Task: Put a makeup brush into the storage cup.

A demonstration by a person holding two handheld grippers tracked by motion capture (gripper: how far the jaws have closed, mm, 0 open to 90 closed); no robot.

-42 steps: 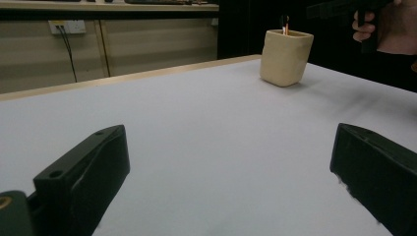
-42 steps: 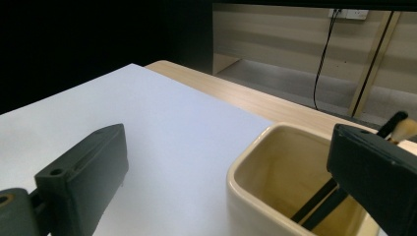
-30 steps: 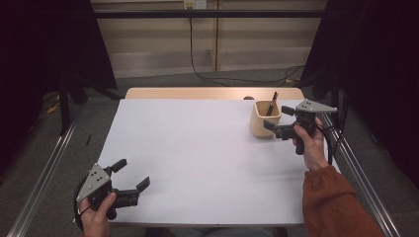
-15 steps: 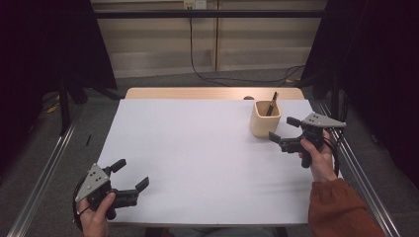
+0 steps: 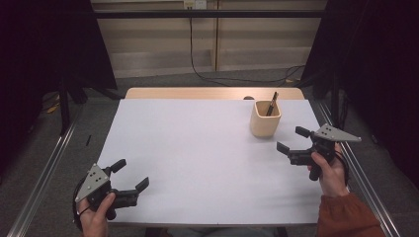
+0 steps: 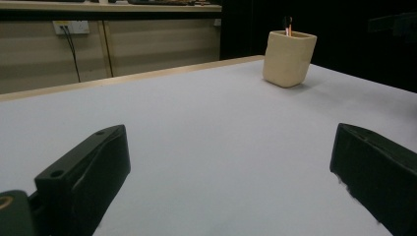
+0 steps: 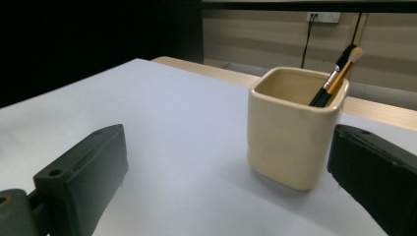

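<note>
Two black two-jaw grippers sit over a white tabletop (image 5: 197, 148), both with jaws spread wide and holding nothing. In the high view the left gripper (image 5: 129, 177) hangs at about seven o'clock near the front edge, well apart from everything. The right gripper (image 5: 294, 140) hovers at about three o'clock, just beside a cream square ceramic cup (image 5: 265, 118) that stands upright at about one o'clock. Leaning in the cup's far corner are a couple of slim makeup brushes (image 7: 336, 73), one with a black handle and one orange with a pale tip; the right gripper view shows the cup (image 7: 292, 130) close ahead, between the jaws' lines but not touched.

Risk, as I judge it: the cup is tall for its footprint and the sheet looks smooth, so a jaw arriving high on the wall could push it toward twelve o'clock or tip it, spilling the brushes. A reach for the brushes themselves could slip, since the handles are thin and lie close together against the rim.

White sheet covers a pale wooden top whose bare strip shows at twelve o'clock. Beyond lie beige wall panels, a socket with a hanging black cable, dark curtains on both sides and metal rails along the floor
</note>
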